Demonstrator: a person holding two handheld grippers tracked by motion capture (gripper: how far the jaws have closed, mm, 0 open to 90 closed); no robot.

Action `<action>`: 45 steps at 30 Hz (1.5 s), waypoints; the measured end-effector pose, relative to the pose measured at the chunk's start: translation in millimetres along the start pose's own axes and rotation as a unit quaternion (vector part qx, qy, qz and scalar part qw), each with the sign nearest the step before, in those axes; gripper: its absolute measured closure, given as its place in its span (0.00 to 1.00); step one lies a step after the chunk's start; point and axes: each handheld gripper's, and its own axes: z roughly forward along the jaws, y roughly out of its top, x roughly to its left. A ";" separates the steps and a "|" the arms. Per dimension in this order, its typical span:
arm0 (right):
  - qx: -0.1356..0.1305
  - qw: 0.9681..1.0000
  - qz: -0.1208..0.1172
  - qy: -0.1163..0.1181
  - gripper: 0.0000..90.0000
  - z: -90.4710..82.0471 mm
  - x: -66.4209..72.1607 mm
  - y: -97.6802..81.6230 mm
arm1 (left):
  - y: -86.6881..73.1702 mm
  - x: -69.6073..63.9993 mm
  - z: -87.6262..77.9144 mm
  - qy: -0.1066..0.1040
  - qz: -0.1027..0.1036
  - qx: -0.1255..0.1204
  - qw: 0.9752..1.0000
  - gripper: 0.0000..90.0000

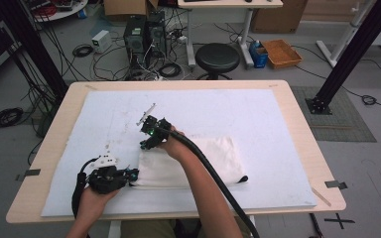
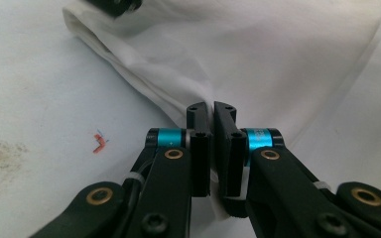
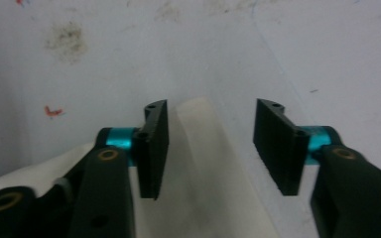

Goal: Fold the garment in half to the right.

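Note:
A folded white cloth (image 1: 198,161) lies on the near middle of the white mat. My left gripper (image 1: 133,173) is at the cloth's near left corner, and in the left gripper view its jaws (image 2: 212,113) are shut on a pinched fold of the cloth (image 2: 258,54). My right gripper (image 1: 146,144) sits at the cloth's far left corner. In the right gripper view it (image 3: 211,119) stands open, with the cloth's corner (image 3: 198,134) lying between the two jaws and touching neither. The right gripper's black body (image 2: 114,5) peeks in at the top of the left gripper view.
The white mat (image 1: 228,106) covers most of the wooden table (image 1: 302,124). It carries a brown stain (image 3: 67,37) and small red marks (image 2: 98,144). A black stool (image 1: 218,57), computer towers (image 1: 144,34) and cables stand beyond the far edge.

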 end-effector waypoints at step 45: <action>-0.171 0.984 0.034 0.046 0.93 -99.6 -27.7 -81.7 | 49.4 -45.1 30.8 -0.134 0.065 -0.085 0.985 0.95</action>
